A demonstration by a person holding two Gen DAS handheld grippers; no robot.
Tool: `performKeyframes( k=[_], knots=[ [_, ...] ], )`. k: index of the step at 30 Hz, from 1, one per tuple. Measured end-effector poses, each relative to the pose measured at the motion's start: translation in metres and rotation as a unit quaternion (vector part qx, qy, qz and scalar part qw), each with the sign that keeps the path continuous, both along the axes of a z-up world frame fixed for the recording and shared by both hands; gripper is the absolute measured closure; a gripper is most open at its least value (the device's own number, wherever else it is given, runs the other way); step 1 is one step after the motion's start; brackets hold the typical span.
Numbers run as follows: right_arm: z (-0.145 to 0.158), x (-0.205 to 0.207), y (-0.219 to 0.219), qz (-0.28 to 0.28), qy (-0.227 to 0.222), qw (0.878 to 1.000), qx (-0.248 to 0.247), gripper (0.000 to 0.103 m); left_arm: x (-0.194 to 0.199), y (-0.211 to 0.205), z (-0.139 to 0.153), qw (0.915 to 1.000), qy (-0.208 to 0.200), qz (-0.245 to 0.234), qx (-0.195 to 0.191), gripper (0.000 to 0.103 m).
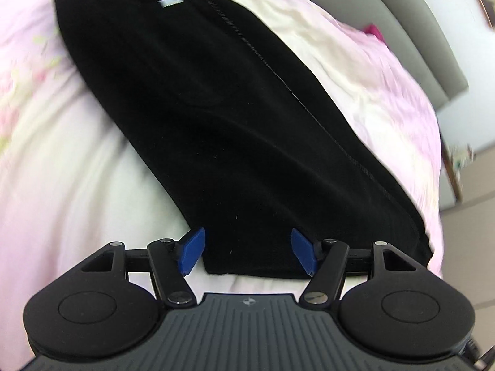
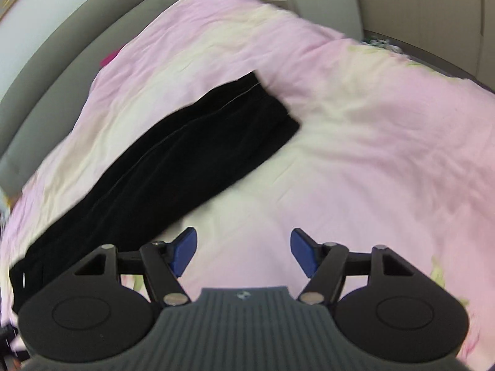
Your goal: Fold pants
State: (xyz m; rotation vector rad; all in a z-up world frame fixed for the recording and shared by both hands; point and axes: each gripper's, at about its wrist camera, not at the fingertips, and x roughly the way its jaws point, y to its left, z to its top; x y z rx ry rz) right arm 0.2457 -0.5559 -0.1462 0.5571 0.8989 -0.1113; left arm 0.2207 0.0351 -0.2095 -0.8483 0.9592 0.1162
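A rumpled pink floral bedspread (image 2: 355,142) — grey headboard (image 2: 62,55) behind, magenta item (image 1: 374,29) beside it.

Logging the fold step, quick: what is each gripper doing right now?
Left gripper: open, nothing held, poised over the black pants near their end.
Right gripper: open, empty, over the pink bedcover.

The pants (image 1: 216,117) are laid flat on the bedspread (image 1: 62,185) in a long band. In the left wrist view they run from the upper left down to the lower right, and their near end is found just ahead of the left gripper (image 1: 247,255), between its spread fingers. In the right wrist view the pants (image 2: 161,173) are stretched from the lower left to the upper middle, and the right gripper (image 2: 244,255) is held to their right, over bare bedspread (image 2: 371,170). A headboard (image 2: 62,71) is seen beyond the bed at the left.
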Motion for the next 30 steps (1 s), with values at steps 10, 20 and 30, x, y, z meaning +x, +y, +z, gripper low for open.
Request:
performKeyframes(
  k=[10, 20, 30],
  knots=[
    [-0.073, 0.109, -0.075, -0.096, -0.020, 0.986, 0.135, 0.039, 0.013, -0.005, -0.026, 0.9997, 0.000, 0.020, 0.014, 0.029],
    [-0.144, 0.153, -0.100, -0.158, -0.052, 0.963, 0.214, 0.057, 0.023, -0.026, -0.024, 0.9935, 0.027, -0.008, 0.110, 0.072],
    [-0.104, 0.154, -0.086, -0.154, -0.056, 0.978, 0.126, 0.070, 0.062, -0.070, -0.012, 0.9415, 0.102, -0.147, 0.286, 0.081]
  ],
)
